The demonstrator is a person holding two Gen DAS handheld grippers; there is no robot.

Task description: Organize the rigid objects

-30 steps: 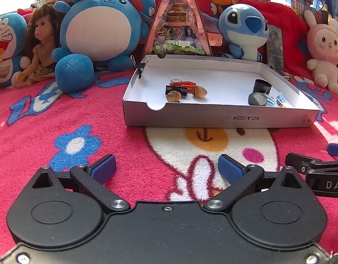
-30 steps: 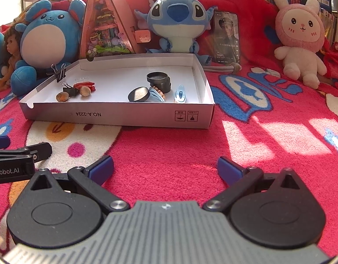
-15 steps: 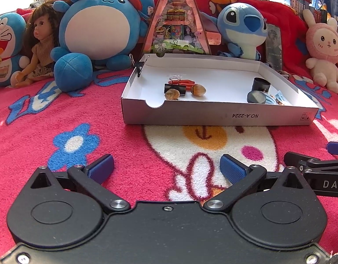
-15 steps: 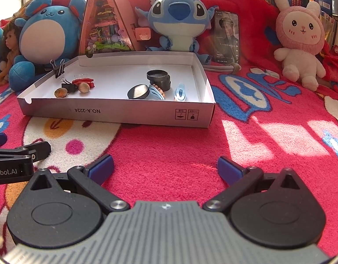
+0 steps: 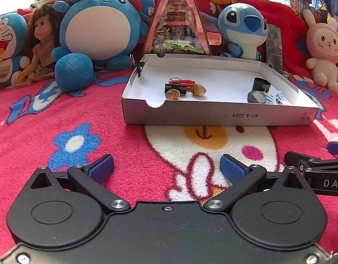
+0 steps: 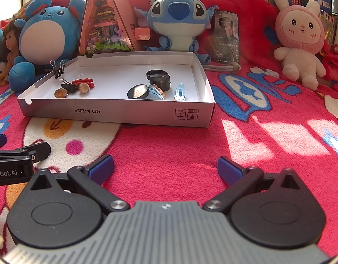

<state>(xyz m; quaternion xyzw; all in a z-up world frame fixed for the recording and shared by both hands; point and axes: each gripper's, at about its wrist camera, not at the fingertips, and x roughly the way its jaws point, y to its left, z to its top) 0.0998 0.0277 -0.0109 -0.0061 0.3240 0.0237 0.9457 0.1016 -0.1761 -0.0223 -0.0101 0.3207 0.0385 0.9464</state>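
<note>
A shallow white cardboard box (image 5: 212,115) (image 6: 125,112) lies on the red blanket ahead of both grippers. Its left part holds two brown nuts (image 5: 172,94) (image 6: 60,92), a black binder clip (image 5: 175,87) and a red piece (image 6: 83,80). Its right part holds a black round tin (image 5: 261,84) (image 6: 158,77), its lid (image 5: 256,97) (image 6: 138,91) and pale blue hair clips (image 6: 180,90). Another binder clip (image 6: 59,69) grips the left wall. My left gripper (image 5: 166,168) and right gripper (image 6: 165,168) are open and empty, low over the blanket, short of the box.
Plush toys line the back: a round blue one (image 5: 100,26), Stitch (image 6: 177,19), a pink rabbit (image 6: 300,37), a doll (image 5: 42,41). A triangular display (image 5: 177,19) and a phone (image 6: 226,36) stand behind the box. Each gripper shows at the other view's edge (image 5: 318,173).
Both grippers have drawn slightly back and lowered; the box sits a little higher in each view. Jaws remain open, nothing picked up.
</note>
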